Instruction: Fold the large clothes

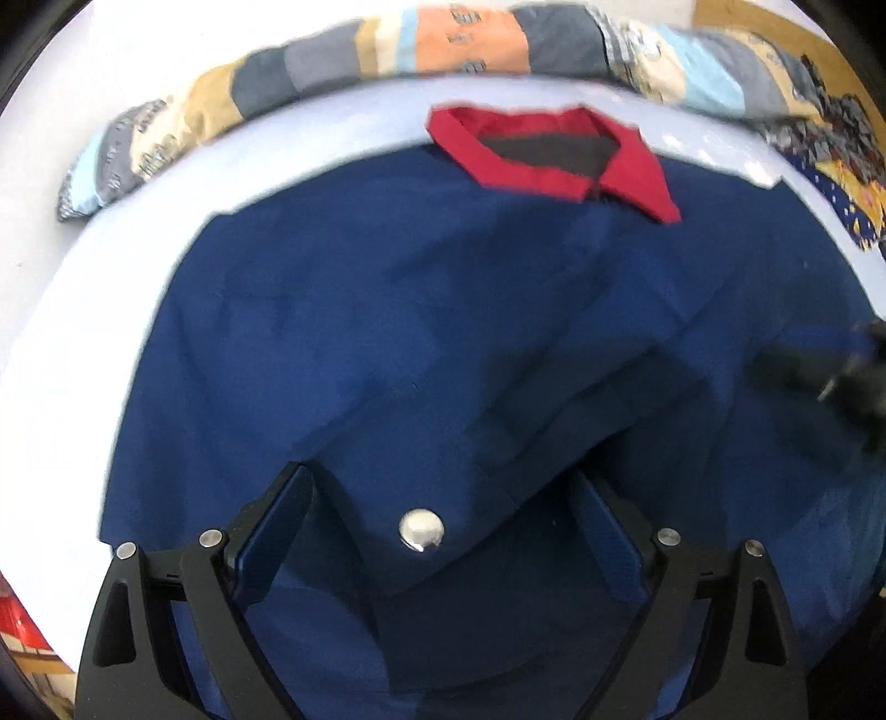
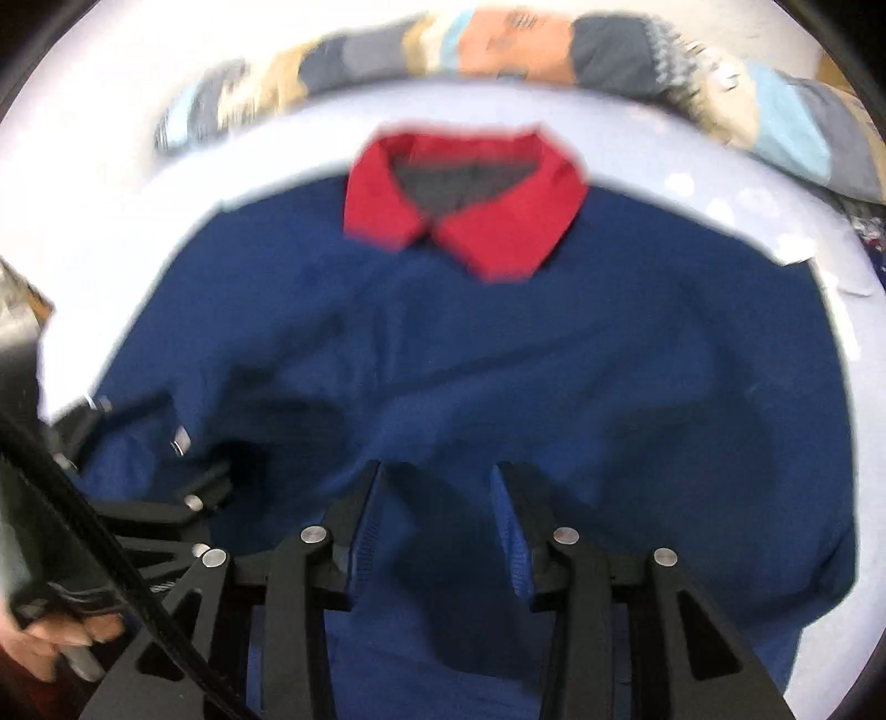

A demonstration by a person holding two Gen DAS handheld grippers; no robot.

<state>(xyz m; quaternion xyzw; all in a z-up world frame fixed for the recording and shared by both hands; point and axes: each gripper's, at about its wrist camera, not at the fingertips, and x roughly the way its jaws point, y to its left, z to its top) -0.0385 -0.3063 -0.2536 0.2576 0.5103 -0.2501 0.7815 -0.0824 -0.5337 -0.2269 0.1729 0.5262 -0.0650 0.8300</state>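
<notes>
navy jacket [image 1: 387,310] with red collar [image 1: 554,160], spread front-up on pale sheet

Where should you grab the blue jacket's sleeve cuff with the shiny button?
Probably by the cuff corner just past the snap button, coming straight down from above with the open left gripper. The cuff lies flat on the blue jacket, its edge loose between the fingers.

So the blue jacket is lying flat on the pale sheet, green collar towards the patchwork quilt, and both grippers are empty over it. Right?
Not quite: the collar is red, not green, as both wrist views show. The rest holds: the blue jacket lies flat on the pale sheet with its collar towards the patchwork quilt, and the left gripper and right gripper are over it, holding nothing.
</notes>
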